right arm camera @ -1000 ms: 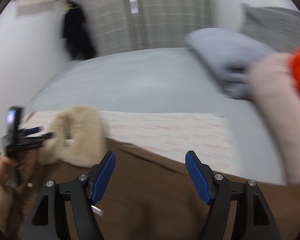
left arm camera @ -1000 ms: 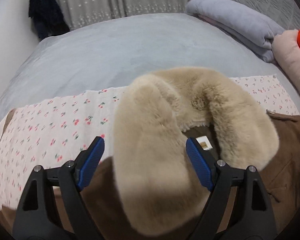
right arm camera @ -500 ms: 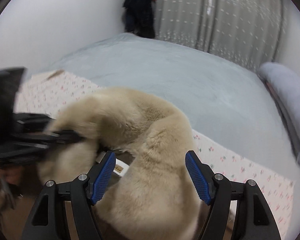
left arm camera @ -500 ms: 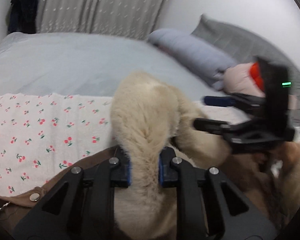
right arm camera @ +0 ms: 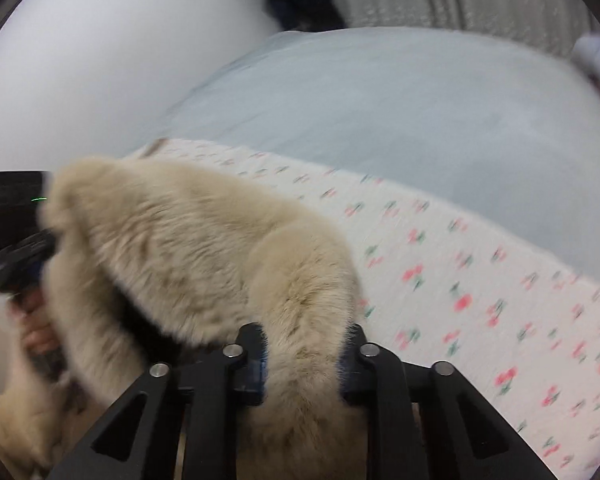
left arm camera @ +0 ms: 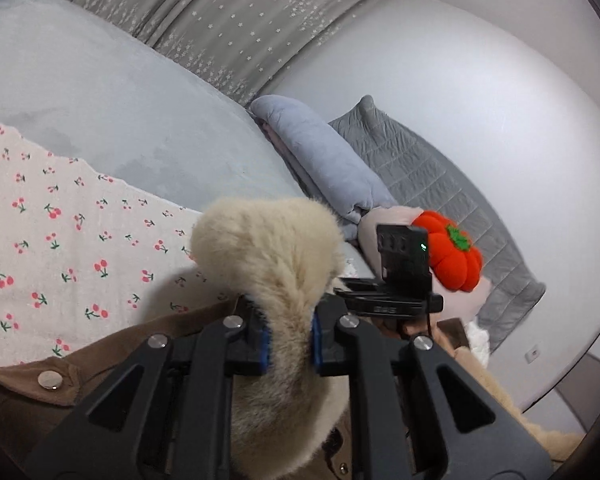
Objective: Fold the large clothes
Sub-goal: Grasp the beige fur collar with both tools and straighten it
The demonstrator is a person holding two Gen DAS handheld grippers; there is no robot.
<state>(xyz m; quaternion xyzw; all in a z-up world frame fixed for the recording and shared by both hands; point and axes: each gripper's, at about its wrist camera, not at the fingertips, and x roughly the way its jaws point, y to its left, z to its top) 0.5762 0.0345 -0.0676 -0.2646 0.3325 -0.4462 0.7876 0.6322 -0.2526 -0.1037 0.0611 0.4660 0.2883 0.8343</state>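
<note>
A: Where is the garment?

B: It is a brown coat [left arm camera: 72,364] with a thick cream fur collar [left arm camera: 272,256], and it sits low in both views, over a white cloth printed with red cherries [left arm camera: 60,240]. A metal snap [left arm camera: 50,380] shows on the coat's brown edge at the lower left of the left wrist view.

A: And what are the two tools doing?

B: Both are clamped on the collar. The left gripper [left arm camera: 287,340] has its blue-padded fingers drawn in narrow, with a tuft of fur squeezed between them and rising above the tips. The right gripper [right arm camera: 302,364] pinches another part of the same collar [right arm camera: 204,248], its fingers set a little wider round a thicker roll of fur.

A: Can each tool be seen from the other side?

B: Yes. In the left wrist view the right gripper's black body, with a small green light, shows just right of the fur [left arm camera: 400,272]. In the right wrist view the left gripper's black body appears at the far left edge [right arm camera: 16,220], a hand [right arm camera: 40,332] below it, partly hidden by fur. That view is blurred.

A: What lies around?

B: The cherry cloth is spread on a pale blue-grey bed [left arm camera: 100,96]. At the head of it are a folded blue-grey blanket [left arm camera: 324,160], a grey quilted cover [left arm camera: 440,192] and an orange pumpkin-shaped cushion [left arm camera: 456,256] resting on something pale pink. Grey star-dotted curtains [left arm camera: 240,20] hang behind, beside a white wall [left arm camera: 480,80].
</note>
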